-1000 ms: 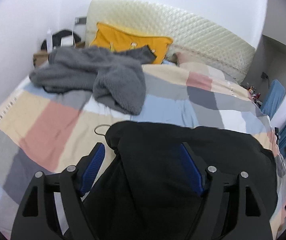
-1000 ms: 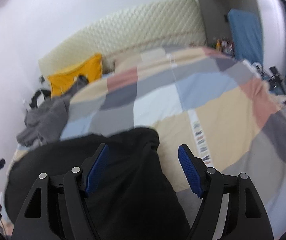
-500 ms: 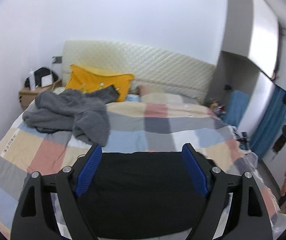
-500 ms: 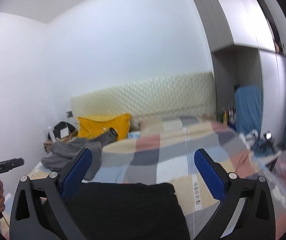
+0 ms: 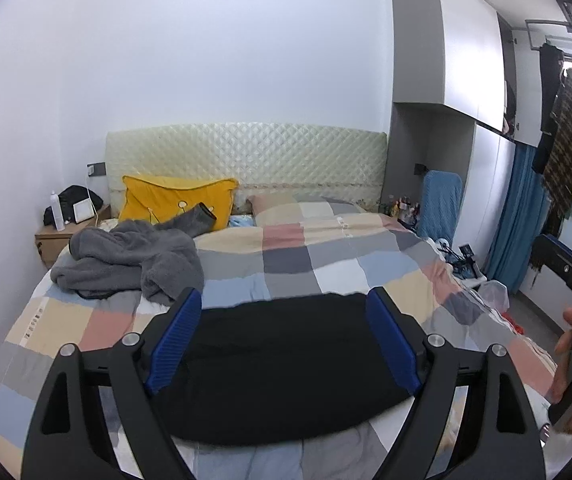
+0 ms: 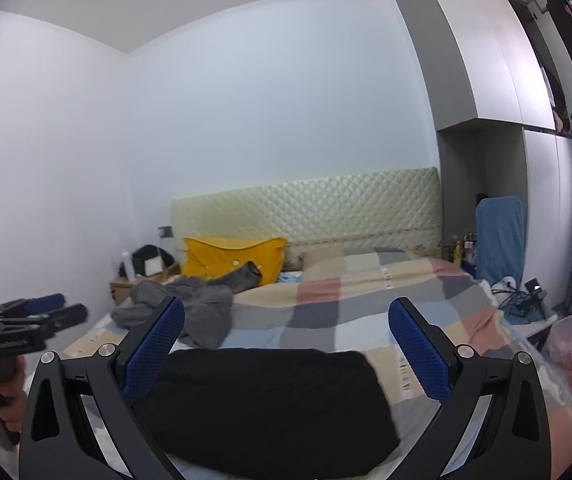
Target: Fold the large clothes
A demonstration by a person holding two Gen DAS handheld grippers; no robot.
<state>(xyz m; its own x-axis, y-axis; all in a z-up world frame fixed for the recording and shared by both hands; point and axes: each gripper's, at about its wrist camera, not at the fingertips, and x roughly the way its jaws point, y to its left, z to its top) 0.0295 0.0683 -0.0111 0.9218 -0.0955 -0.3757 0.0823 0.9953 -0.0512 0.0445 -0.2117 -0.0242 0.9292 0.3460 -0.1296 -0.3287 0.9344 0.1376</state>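
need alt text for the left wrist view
A folded black garment lies on a checked bedspread, framed by the open left gripper with blue jaws. Behind are a rumpled grey garment, a yellow pillow and a quilted headboard.

black garment (image 5: 286, 364) | quilt (image 5: 325, 256): checked pink, grey, beige, pale blue, white | grey fleece garment (image 5: 130, 260) | yellow pillow (image 5: 174, 202) | cream quilted headboard (image 5: 246, 156) | blue pads on black fingers (image 5: 176, 334) | blue curtain (image 5: 519, 216)
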